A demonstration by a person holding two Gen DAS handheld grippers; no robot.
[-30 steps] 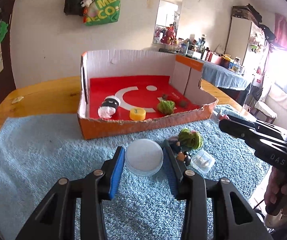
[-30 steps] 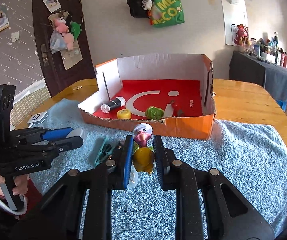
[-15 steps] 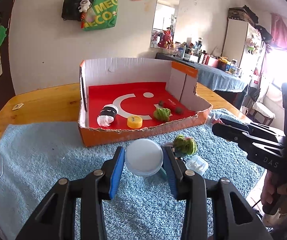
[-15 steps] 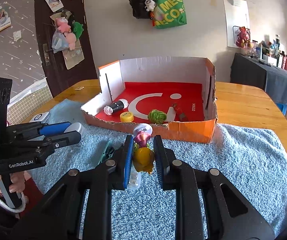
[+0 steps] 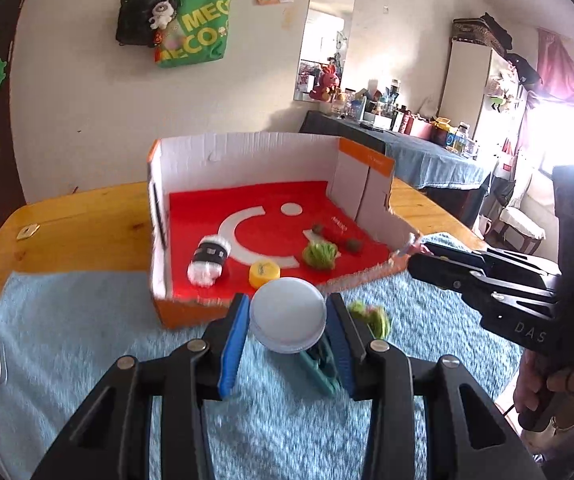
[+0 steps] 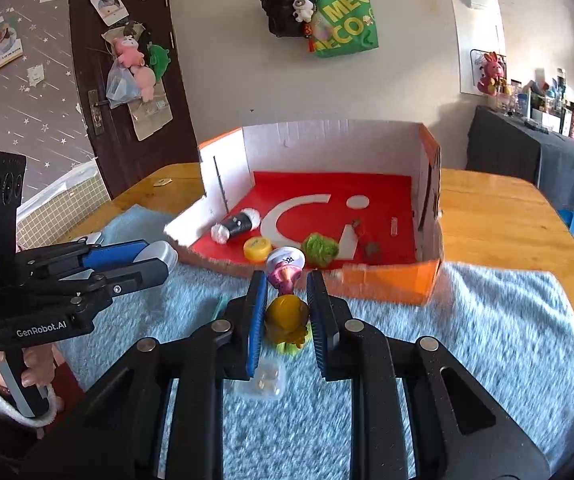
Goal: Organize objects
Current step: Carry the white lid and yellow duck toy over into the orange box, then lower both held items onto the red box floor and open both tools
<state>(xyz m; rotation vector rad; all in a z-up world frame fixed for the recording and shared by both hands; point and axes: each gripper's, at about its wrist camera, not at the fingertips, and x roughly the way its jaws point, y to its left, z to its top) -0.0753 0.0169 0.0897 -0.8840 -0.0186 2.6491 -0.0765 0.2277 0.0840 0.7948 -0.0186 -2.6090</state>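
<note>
Round lid (image 5: 287, 314) upright, face toward camera

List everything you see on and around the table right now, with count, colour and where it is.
cardboard box: one, orange outside, red floor, on the wooden table
sushi toy: one, black and white, box floor
yellow cap: one, box floor
green toy: one, box floor
second green toy: one, on the blue towel
clear case: one, towel
round tin: one, pale, in the left gripper
figurine: one, pink and yellow, in the right gripper
</note>
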